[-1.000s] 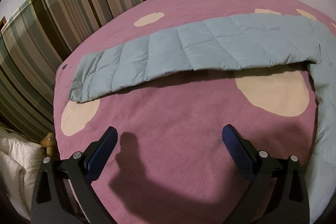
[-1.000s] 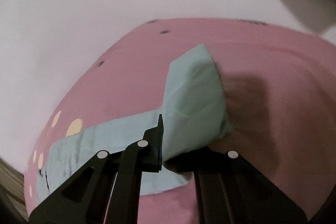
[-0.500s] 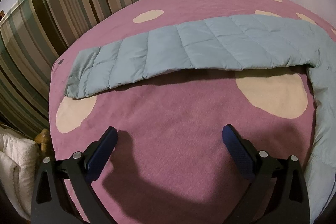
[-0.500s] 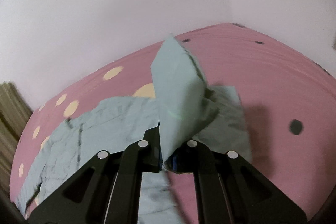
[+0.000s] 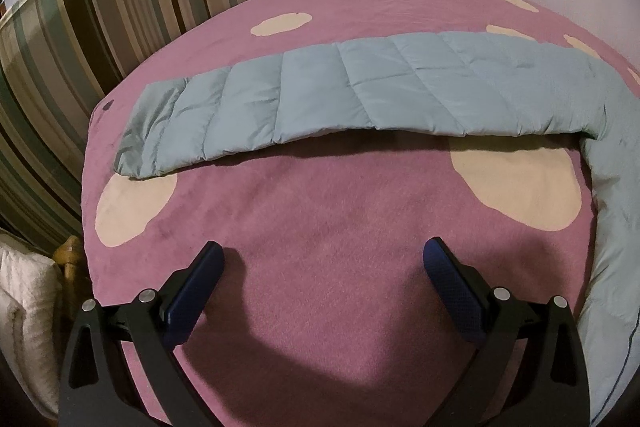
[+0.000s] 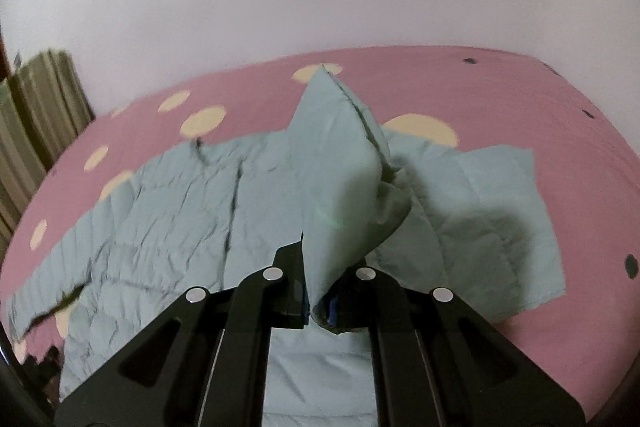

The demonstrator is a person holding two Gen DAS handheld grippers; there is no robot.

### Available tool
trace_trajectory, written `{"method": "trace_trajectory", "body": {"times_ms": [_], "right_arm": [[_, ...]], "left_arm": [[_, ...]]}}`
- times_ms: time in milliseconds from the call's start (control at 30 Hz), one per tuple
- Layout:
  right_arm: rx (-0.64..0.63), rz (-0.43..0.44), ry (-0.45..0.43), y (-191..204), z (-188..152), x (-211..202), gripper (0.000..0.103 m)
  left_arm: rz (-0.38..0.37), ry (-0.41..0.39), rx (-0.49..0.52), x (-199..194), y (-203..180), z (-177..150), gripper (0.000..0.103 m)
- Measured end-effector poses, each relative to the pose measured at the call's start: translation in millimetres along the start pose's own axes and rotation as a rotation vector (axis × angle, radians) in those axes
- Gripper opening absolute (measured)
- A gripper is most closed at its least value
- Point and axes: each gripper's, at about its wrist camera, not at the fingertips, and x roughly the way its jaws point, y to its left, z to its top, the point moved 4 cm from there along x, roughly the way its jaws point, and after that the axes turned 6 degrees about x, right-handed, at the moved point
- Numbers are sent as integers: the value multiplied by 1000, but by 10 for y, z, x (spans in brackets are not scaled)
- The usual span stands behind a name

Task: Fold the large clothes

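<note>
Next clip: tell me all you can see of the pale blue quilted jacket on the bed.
The pale blue quilted jacket is puffy, stitched into padded panels, of smooth, slightly shiny fabric. It lies spread on the pink bedspread with cream spots. One sleeve stretches flat toward the striped pillow. The other sleeve stands lifted above the body, its end pinched in the shut right hand-held gripper. The open left hand-held gripper does not touch it.

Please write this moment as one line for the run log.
stage: folding | right gripper: shut on jacket sleeve, lifted over jacket body | left gripper: open, empty, above pink blanket
</note>
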Motion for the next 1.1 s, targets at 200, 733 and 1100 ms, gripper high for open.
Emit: {"method": "trace_trajectory", "body": {"times_ms": [200,733,1100], "right_arm": [[-92,11,59,416,-160,234,6],[-276,46,179,1630,-395,913,6],[-340,95,240,1938,-578,1080,53]], "left_arm": [[-12,3,-10,8,4,-7,99],[-36,7,-26,20,36,-17,99],[-37,7,-27,22,34,-17,99]]}}
